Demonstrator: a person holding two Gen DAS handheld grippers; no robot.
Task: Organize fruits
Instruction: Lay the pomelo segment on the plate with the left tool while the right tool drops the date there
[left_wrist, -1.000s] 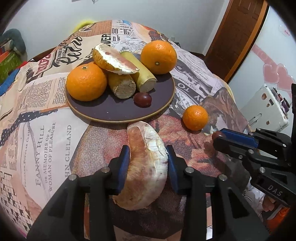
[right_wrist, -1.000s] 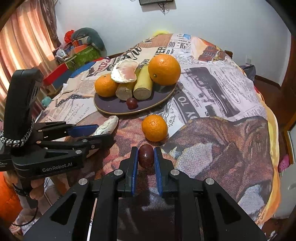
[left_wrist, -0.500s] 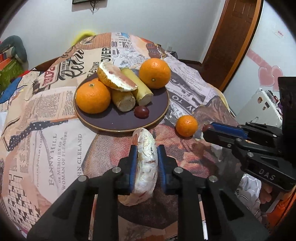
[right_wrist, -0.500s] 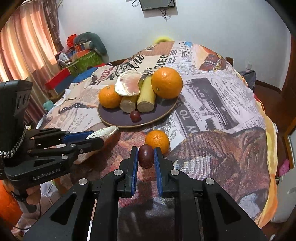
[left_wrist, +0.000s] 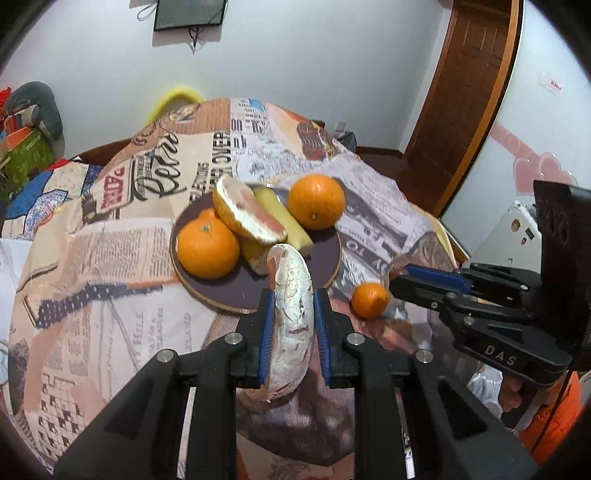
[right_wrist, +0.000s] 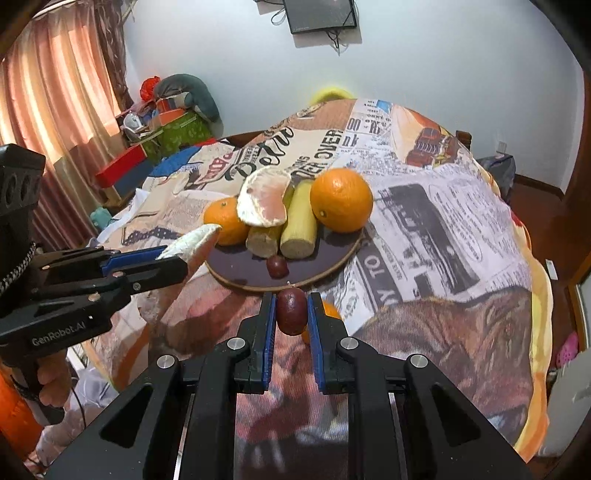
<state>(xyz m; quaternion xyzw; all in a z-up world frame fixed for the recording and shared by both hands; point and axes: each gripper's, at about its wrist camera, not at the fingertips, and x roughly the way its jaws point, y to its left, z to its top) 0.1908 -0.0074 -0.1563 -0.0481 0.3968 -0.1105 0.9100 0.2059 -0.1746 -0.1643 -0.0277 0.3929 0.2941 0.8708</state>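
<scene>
I am holding a pale, curved, membrane-covered pomelo wedge (left_wrist: 290, 317) clenched between the jaws of my left gripper (left_wrist: 293, 325), its tip poking forward beyond them toward the dark round plate (left_wrist: 221, 299) just ahead. My right gripper (right_wrist: 291, 325) is clenched on a small dark red oval date-like fruit (right_wrist: 291, 311), sitting at the very tips of the jaws, with the plate rim directly in front. On the plate are lying two large oranges (right_wrist: 341, 199), another peeled pomelo wedge (right_wrist: 263, 197), two yellowish cut cane-like sticks (right_wrist: 300, 225) and a second small dark fruit (right_wrist: 277, 266). A small loose tangerine (left_wrist: 369, 300) is resting on the newspaper-print cloth of the worktop (left_wrist: 122, 266), right of my left jaws.

I am judging the wedge soft and easily crushed, so a light hold across its thick middle suits it. The little fruit looks smooth and firm, likely to slip or roll; gripping its widest part is safest.
</scene>
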